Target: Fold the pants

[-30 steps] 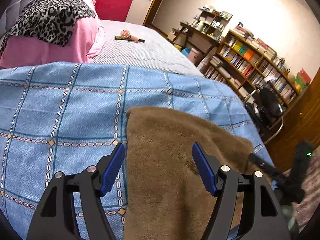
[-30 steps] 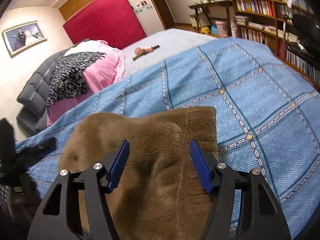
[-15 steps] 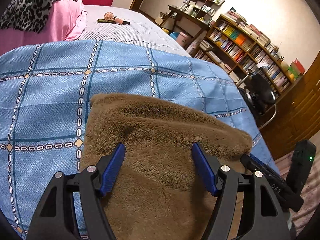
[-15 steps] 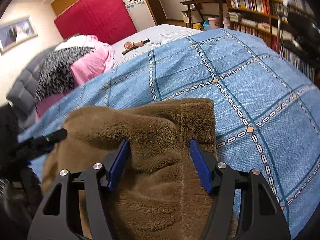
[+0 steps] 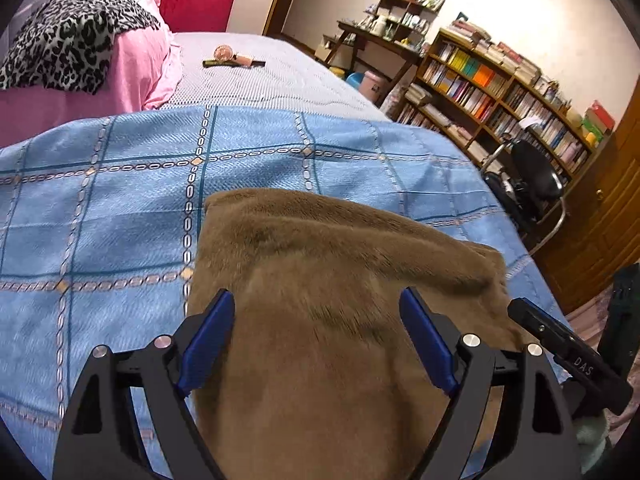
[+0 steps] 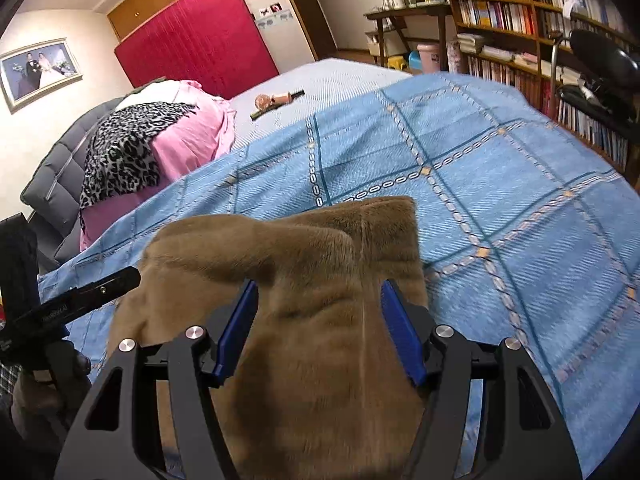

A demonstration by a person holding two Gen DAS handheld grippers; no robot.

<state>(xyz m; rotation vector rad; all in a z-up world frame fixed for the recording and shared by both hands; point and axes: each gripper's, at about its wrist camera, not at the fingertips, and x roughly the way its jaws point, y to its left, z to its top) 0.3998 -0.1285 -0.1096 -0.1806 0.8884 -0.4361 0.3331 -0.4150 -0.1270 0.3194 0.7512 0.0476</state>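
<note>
The brown fleece pants (image 5: 340, 280) lie on the blue checked bedspread (image 5: 120, 208), with their far edge a short way ahead of both grippers. My left gripper (image 5: 316, 336) is open and hovers over the pants' left part. My right gripper (image 6: 318, 328) is open and hovers over the pants (image 6: 304, 264) near their right edge, where a seam (image 6: 366, 320) runs between the jaws. Each gripper holds nothing. The right gripper's finger shows at the lower right of the left wrist view (image 5: 568, 356); the left gripper's shows at the left of the right wrist view (image 6: 72, 304).
A pink pillow (image 5: 80, 80) with a leopard-print cloth (image 5: 68, 36) lies at the bed's head. A small fan and comb (image 5: 232, 58) lie on the grey sheet. Bookshelves (image 5: 500, 92) and a black chair (image 5: 532, 184) stand right of the bed.
Both grippers stayed open and shifted over the pants; the views tilted back up after dipping toward the cloth. The pants' fold has bunched up slightly near the right gripper.
</note>
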